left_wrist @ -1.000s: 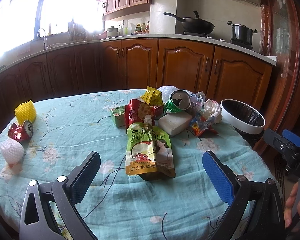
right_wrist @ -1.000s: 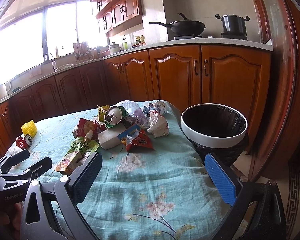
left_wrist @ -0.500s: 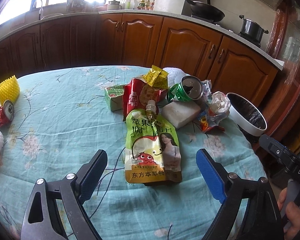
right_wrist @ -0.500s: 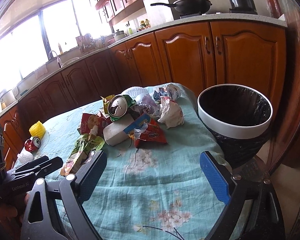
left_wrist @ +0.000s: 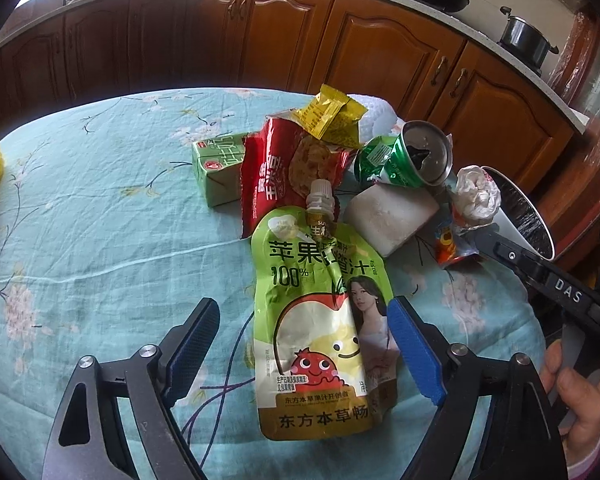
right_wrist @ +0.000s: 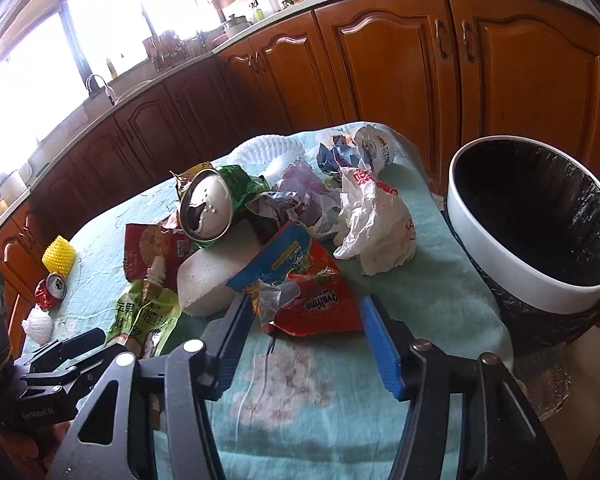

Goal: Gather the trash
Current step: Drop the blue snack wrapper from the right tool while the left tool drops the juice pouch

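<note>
While both claws are hanging open over the cluttered worktop [left_wrist: 80, 208], the left claw [left_wrist: 304, 344] is straddling the pouch [left_wrist: 320, 320], which is lying flat in the lower centre of the left view, its spout pointing up-frame toward the pile. It looks light, limp and glossy, likely slippery, so a pinch across its flat lower body or at the stiff spout should serve best. In the right view, the right claw [right_wrist: 304, 340] is framing the wrapper [right_wrist: 304, 296], a crumpled red-and-blue foil sheet at frame centre, resting against the foam block [right_wrist: 216, 276]; it should be featherweight and crushable, so any raised fold will do. The bin [right_wrist: 536, 236] is waiting at the right edge, beside the worktop. Compared with half a second ago, both claws are sitting lower and nearer their targets, the fingers are standing closer together, and the litter is filling more of each frame.
</note>
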The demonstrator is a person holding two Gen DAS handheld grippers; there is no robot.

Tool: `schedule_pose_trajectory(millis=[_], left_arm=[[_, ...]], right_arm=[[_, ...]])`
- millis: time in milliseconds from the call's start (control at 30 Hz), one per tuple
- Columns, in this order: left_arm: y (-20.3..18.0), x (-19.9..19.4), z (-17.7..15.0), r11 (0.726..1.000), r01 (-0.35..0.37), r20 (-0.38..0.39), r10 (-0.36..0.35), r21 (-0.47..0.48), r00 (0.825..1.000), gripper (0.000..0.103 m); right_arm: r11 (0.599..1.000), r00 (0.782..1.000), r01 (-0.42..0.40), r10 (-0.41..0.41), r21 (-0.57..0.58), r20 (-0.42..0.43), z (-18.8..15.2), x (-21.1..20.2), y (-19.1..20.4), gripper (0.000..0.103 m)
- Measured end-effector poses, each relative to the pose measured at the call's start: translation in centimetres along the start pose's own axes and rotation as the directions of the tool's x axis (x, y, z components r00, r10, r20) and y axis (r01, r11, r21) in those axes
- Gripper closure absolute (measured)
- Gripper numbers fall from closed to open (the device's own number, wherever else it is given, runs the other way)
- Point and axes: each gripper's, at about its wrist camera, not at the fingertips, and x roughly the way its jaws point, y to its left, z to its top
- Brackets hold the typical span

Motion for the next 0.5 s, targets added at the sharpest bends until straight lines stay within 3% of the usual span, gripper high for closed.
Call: schedule_pose_trajectory(millis=[33,67,133,167,233,500], left_arm=[[0.0,0.4,0.1,1.000,0.012,-0.008,-0.012,0.000,1.000,0.028],[0.1,0.8,0.1,1.000,0.026,-0.016,-0.026,0.002,1.000,0.036],[0.0,1.4,0.1,0.998,0.055,-0.038,-0.055,0.005,0.998,0.054],[0.0,1.7,0.1,0.997,0.073,-0.047,-0.073,0.004,0.996,0.056],[-0.1,1.6,-0.2,0.996,0.089,-0.040,-0.088,0.015,0.995,0.060],[-1.5,-1.1,-1.6,0.989,0.134,0.002,-0.134,0.057,0.991,0.065]], right_arm=[[1.000,1.000,0.002,-0.002,-0.001,-0.010,0.2,0.5,-0.1,0.066],[1.000,1.000,-0.004,0.004,0.001,-0.014,0.2,0.8,-0.1,0.071],[1.000,1.000,-0.010,0.010,0.001,-0.029,0.3,1.3,-0.2,0.089],[1.000,1.000,-0.013,0.013,0.002,-0.028,0.2,1.2,-0.3,0.090],[1.000,1.000,-0.015,0.015,0.003,-0.015,-0.2,0.7,-0.2,0.101],[0.999,0.999,-0.046,0.046,0.015,0.023,-1.8,-2.3,-0.4,0.103]])
